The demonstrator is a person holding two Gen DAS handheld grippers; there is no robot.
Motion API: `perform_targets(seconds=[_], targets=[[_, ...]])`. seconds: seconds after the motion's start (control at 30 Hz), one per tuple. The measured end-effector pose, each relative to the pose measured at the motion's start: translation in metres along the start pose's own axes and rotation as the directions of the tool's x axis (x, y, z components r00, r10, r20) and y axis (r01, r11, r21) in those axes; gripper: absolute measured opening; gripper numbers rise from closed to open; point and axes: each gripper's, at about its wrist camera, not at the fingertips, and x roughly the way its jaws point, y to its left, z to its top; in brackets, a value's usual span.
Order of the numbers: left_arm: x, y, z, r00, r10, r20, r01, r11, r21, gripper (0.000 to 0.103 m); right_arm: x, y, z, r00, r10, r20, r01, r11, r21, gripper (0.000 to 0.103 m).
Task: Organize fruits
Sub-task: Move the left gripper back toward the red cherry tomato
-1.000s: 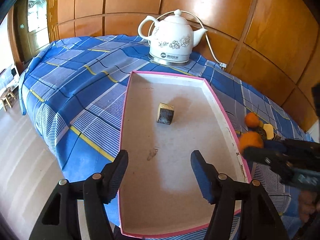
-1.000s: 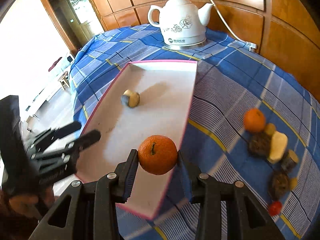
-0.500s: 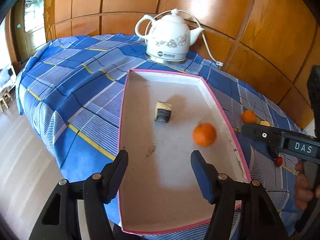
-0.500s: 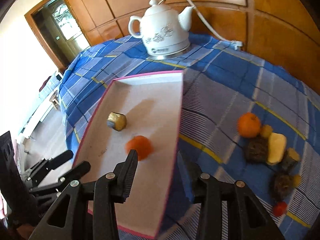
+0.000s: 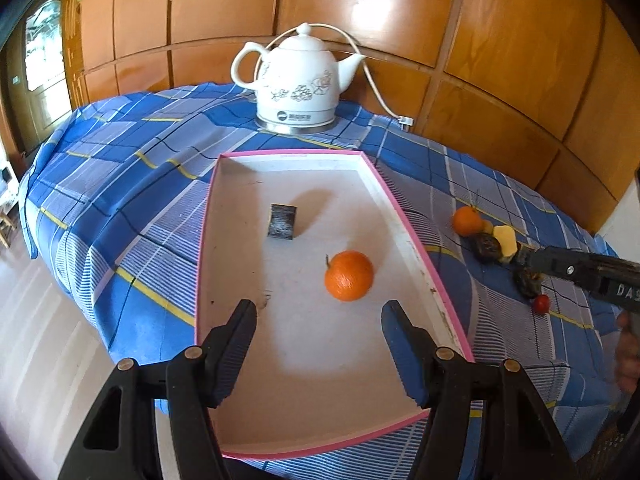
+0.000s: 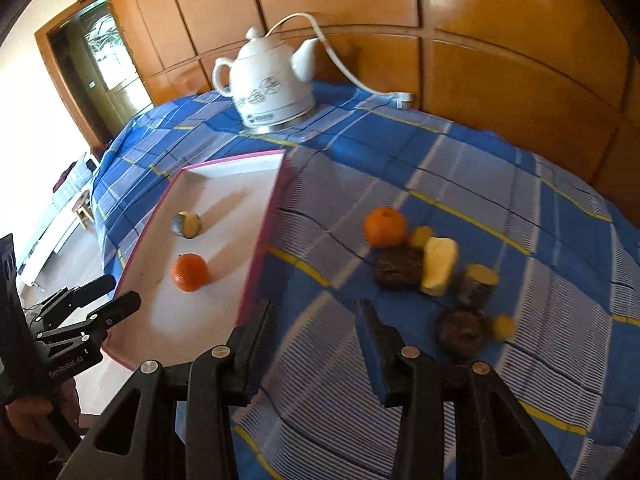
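An orange [image 5: 349,275] [image 6: 190,272] lies loose in the pink-rimmed white tray [image 5: 416,236] [image 6: 264,216], beside a small dark-and-tan fruit piece [image 5: 282,221] [image 6: 186,224]. My left gripper [image 5: 318,320] hovers open over the tray's near half with nothing between its fingers. My right gripper [image 6: 316,316] stands open and empty above the blue checked cloth, right of the tray. A second orange [image 6: 385,227] [image 5: 466,220], a yellow piece [image 6: 439,265], dark brown pieces [image 6: 400,266] and a small red fruit [image 5: 541,304] cluster on the cloth.
A white kettle [image 5: 298,80] [image 6: 266,80] with a cord stands at the back of the table against wooden wall panels. The cloth [image 5: 120,200] drops off at the left edge toward the floor. A hand [image 6: 28,416] holds the left gripper.
The right gripper let go of the orange, which now rests in the tray. That gripper then swung right, away from the tray and over the cloth. The left gripper shifted slightly.
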Motion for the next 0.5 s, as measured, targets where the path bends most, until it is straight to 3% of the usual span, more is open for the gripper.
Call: perform_targets(seconds=[0.5], targets=[[0.003, -0.028, 0.000, 0.999, -0.025, -0.020, 0.026, 0.997, 0.075, 0.066, -0.040, -0.080, -0.010, 0.990, -0.132, 0.040, 0.127, 0.986, 0.108, 0.042]])
